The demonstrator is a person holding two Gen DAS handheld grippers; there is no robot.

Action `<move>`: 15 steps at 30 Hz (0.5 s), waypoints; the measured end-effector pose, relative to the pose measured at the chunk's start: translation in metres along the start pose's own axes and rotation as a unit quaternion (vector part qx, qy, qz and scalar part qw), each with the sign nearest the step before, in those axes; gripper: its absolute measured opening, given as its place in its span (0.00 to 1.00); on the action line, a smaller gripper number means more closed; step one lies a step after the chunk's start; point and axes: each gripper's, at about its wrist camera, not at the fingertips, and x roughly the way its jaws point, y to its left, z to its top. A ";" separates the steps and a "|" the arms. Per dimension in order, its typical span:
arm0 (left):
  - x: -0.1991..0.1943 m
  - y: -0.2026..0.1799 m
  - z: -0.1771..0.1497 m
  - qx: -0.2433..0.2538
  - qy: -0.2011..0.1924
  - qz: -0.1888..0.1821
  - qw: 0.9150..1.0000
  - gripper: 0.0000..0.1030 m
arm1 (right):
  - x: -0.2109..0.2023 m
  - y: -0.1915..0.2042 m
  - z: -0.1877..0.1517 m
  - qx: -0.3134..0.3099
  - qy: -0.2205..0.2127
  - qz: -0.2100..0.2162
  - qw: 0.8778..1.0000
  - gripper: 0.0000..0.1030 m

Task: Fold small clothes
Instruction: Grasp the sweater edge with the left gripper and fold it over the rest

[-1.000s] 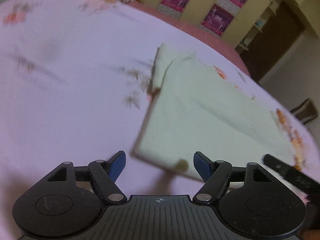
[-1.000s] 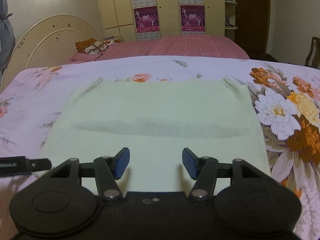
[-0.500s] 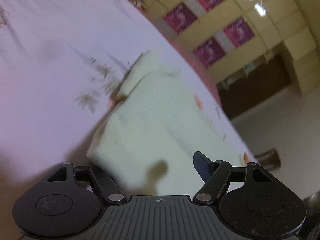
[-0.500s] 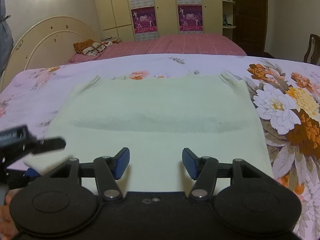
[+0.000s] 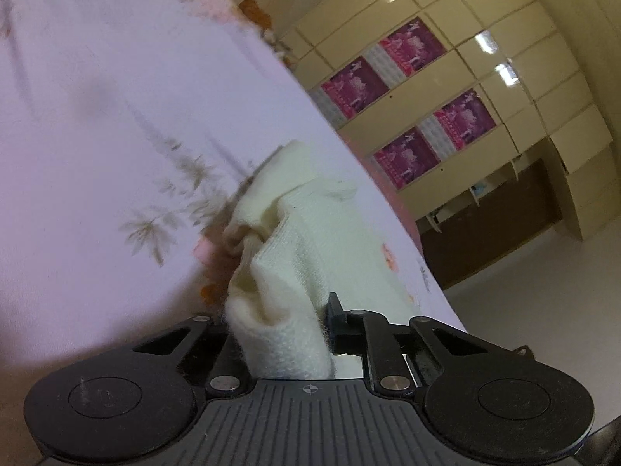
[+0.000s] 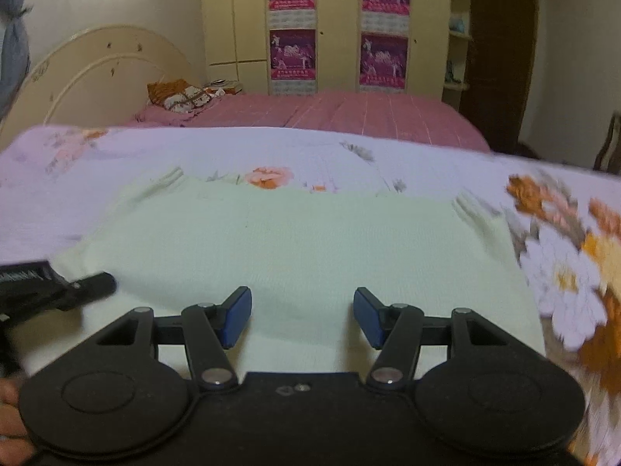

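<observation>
A pale cream knitted garment (image 6: 295, 244) lies flat on the flowered bedsheet (image 6: 271, 151). In the left wrist view my left gripper (image 5: 277, 328) is shut on the garment's near left corner (image 5: 283, 272), which bunches up between the fingers. The left gripper also shows at the left edge of the right wrist view (image 6: 46, 289). My right gripper (image 6: 302, 316) is open and empty, its blue pads (image 6: 235, 316) just above the garment's near edge.
A second bed with a pink cover (image 6: 349, 112) and a pillow (image 6: 182, 95) stands behind. Cream wardrobes with magenta posters (image 6: 293, 52) line the far wall. A dark doorway (image 6: 500, 58) is at the right.
My left gripper moved onto the garment's left corner, closed on it and tilted, lifting the cloth. My right gripper stayed open and moved slightly forward over the near edge.
</observation>
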 end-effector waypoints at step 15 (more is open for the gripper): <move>-0.006 -0.146 -0.005 0.287 0.038 -0.139 0.947 0.06 | -0.005 -0.001 -0.017 -0.012 -0.009 -0.013 1.000 0.55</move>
